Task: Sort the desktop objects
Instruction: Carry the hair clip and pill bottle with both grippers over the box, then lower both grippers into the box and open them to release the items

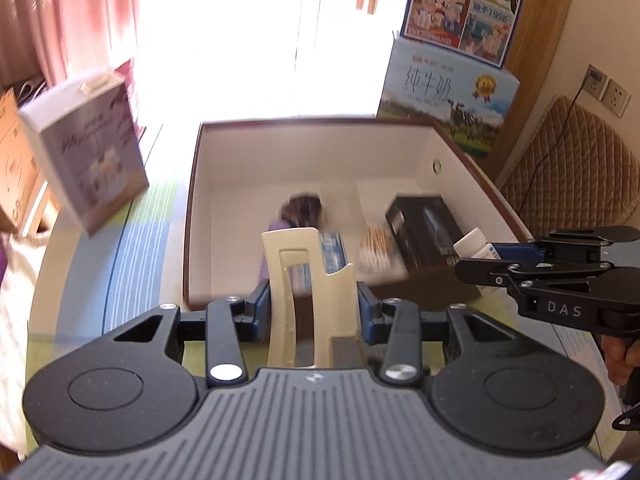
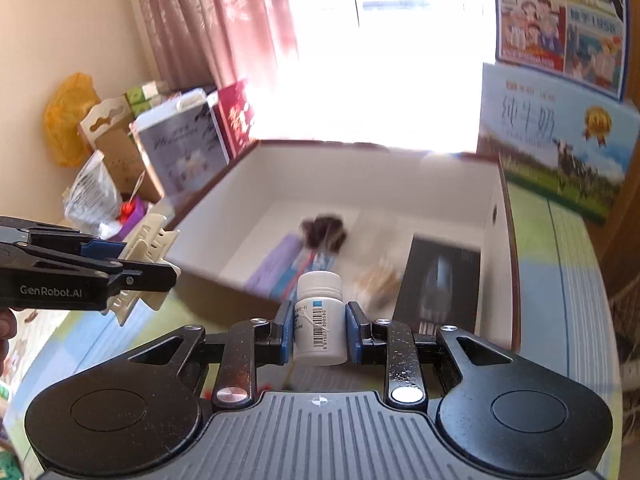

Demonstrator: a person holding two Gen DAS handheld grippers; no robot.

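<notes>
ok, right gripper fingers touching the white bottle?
Touching. Right wrist view shows both blue fingers pressed against the white bottle, which is held above the table.

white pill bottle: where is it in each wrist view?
Left wrist: white pill bottle at right edge, mid-height, held in the right gripper over the open box's right corner.
Right wrist: bottle bottom centre, upright between the blue pads.
Shared landmark: black carton in the box's right side.
</notes>
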